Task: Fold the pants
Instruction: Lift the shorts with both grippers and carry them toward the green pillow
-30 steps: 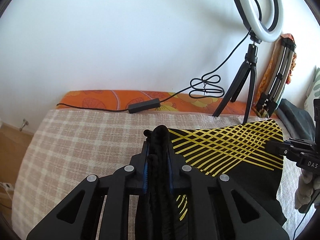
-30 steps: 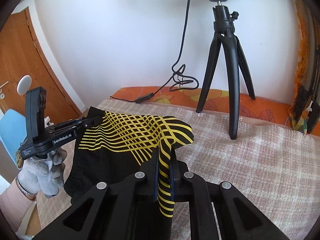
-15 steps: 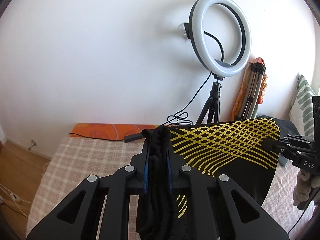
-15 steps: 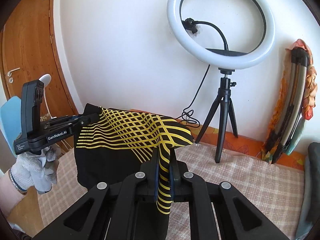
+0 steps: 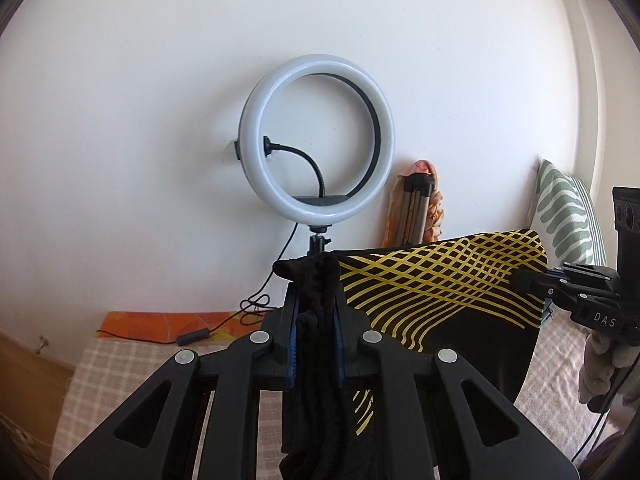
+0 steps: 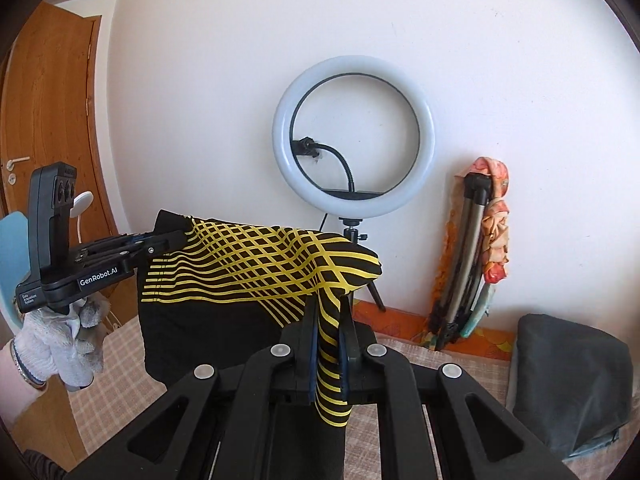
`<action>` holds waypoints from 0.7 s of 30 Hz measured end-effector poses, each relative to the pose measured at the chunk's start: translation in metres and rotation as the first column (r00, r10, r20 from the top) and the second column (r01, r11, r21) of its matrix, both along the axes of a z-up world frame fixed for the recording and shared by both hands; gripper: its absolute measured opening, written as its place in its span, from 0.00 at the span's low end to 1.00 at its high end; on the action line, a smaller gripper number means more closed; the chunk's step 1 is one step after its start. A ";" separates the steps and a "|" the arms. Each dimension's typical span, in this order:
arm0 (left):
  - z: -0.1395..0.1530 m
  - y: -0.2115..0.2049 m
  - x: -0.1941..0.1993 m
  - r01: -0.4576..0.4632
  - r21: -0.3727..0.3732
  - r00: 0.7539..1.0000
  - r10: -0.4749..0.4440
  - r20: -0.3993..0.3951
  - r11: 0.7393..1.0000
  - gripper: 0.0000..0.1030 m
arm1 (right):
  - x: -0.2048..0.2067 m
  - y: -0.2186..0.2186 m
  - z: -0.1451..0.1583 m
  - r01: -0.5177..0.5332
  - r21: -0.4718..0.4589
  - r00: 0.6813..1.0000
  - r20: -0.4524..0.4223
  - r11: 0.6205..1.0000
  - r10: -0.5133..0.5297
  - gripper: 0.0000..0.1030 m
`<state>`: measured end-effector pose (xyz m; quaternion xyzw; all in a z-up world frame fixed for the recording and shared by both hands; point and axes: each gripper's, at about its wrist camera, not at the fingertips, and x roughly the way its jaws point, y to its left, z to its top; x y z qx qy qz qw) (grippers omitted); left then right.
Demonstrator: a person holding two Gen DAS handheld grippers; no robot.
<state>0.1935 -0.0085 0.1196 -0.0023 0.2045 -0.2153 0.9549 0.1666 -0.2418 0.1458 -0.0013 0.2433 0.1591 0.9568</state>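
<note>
Black pants with a yellow lattice pattern [image 5: 440, 296] hang in the air, stretched between my two grippers above the bed. My left gripper [image 5: 316, 304] is shut on a bunched black edge of the pants. My right gripper [image 6: 329, 320] is shut on the yellow-striped edge [image 6: 256, 264]. In the left wrist view the right gripper [image 5: 532, 280] holds the far corner. In the right wrist view the left gripper [image 6: 176, 238] holds the opposite corner. The lower part of the pants hangs down, hidden behind the gripper bodies.
A checked beige bedspread [image 5: 120, 364] covers the bed below. A ring light on a tripod [image 5: 318, 156] stands at the wall with its cable. Folded tripods wrapped in orange cloth [image 6: 480, 248] lean on the wall. A dark cushion [image 6: 568, 376] lies right. A wooden door [image 6: 48, 128] is left.
Both grippers have lifted the pants upward and pulled back from the bed. The ring light now shows whole and the bedspread has dropped low in both views.
</note>
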 end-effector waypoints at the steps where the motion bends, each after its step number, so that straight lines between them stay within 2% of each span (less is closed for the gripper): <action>1: 0.004 -0.010 -0.002 0.016 -0.004 1.000 -0.016 0.006 1.000 0.12 | -0.004 -0.009 0.003 0.015 -0.005 1.000 0.003 1.000 -0.015 0.05; 11: 0.023 -0.132 -0.007 0.183 -0.036 0.983 -0.181 0.035 0.982 0.12 | -0.054 -0.123 0.033 0.180 -0.033 0.983 0.035 0.983 -0.179 0.05; 21: 0.014 -0.259 -0.004 0.319 -0.089 0.948 -0.319 0.019 0.944 0.12 | -0.073 -0.242 0.041 0.331 -0.091 0.944 0.032 0.939 -0.329 0.02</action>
